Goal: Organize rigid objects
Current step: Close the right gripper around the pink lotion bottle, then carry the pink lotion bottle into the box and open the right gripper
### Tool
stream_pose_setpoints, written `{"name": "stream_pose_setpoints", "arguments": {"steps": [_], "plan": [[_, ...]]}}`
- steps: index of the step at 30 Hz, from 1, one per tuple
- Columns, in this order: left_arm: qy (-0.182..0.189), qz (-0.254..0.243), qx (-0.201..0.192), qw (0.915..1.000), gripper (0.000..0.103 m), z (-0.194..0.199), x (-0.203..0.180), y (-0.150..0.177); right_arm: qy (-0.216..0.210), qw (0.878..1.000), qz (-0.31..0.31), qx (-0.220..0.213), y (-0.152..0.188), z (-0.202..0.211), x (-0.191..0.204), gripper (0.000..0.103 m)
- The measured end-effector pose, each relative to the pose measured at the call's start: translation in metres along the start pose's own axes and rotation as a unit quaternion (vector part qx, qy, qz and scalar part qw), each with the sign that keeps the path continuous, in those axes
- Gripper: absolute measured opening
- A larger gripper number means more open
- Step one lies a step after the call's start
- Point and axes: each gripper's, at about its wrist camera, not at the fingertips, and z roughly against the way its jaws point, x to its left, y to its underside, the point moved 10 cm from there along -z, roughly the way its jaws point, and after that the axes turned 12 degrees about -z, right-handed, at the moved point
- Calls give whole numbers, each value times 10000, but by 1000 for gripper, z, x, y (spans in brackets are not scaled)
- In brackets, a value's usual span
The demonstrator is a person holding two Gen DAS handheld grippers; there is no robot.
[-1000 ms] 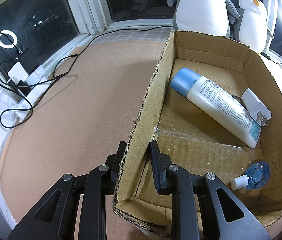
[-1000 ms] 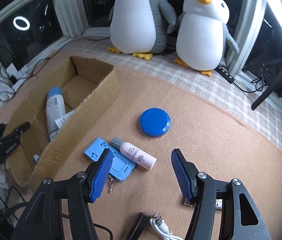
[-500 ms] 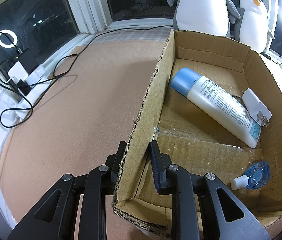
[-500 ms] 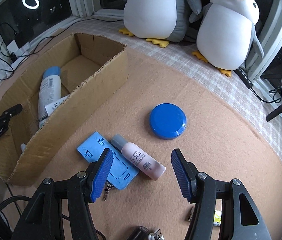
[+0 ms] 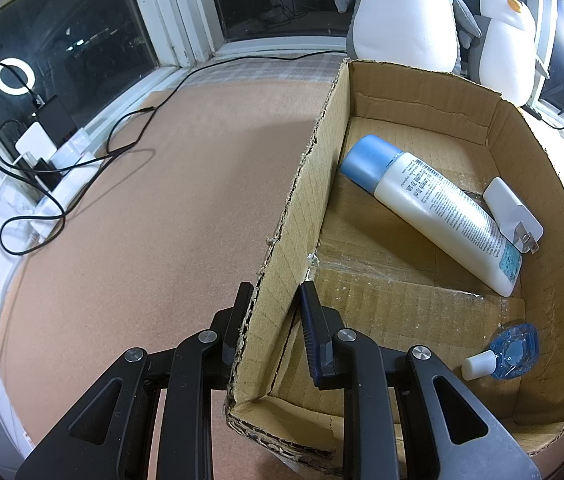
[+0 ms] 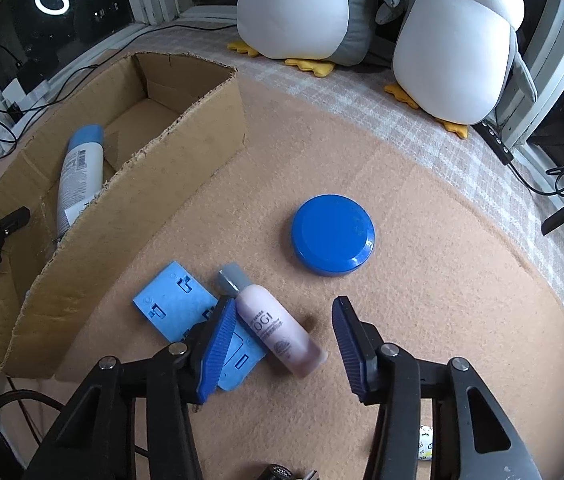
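Left gripper [image 5: 275,312] clamped on the near side wall of the cardboard box [image 5: 542,184], which holds a white bottle [image 5: 434,208], a charger plug [image 5: 512,216] and a small blue vial [image 5: 510,350]. Right gripper [image 6: 282,340] spread wide, straddling the pink bottle [image 6: 275,326] that lies partly on a blue plastic card [image 6: 173,300] beside the box; blue round tin [image 6: 332,236] just beyond

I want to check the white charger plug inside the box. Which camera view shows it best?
The left wrist view: the charger plug lies unobstructed beside the white bottle, prongs visible. In the right wrist view, the box wall hides it.
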Motion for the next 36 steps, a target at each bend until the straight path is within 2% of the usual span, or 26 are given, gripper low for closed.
{"name": "stream_pose_setpoints", "arguments": {"steps": [5, 7, 9, 11, 25, 31, 36], "plan": [[0, 2, -1, 10000, 22, 0, 0, 0, -58, 9999, -110, 55, 1, -3, -1, 35], [1, 0, 0, 10000, 22, 0, 0, 0, -77, 9999, -127, 67, 1, -3, 0, 30], [0, 1, -1, 10000, 22, 0, 0, 0, -87, 9998, -141, 80, 3, -3, 0, 21], [1, 2, 0, 10000, 22, 0, 0, 0, -118, 9997, -177, 92, 5, -3, -1, 18], [1, -1, -1, 10000, 22, 0, 0, 0, -142, 9972, -701, -236, 8, 15, -11, 18], [0, 0, 1, 10000, 22, 0, 0, 0, -49, 9964, -581, -621, -1, 43, 6, 18], [1, -1, 0, 10000, 22, 0, 0, 0, -256, 9950, -535, -809, -6, 66, 29, 18]]}}
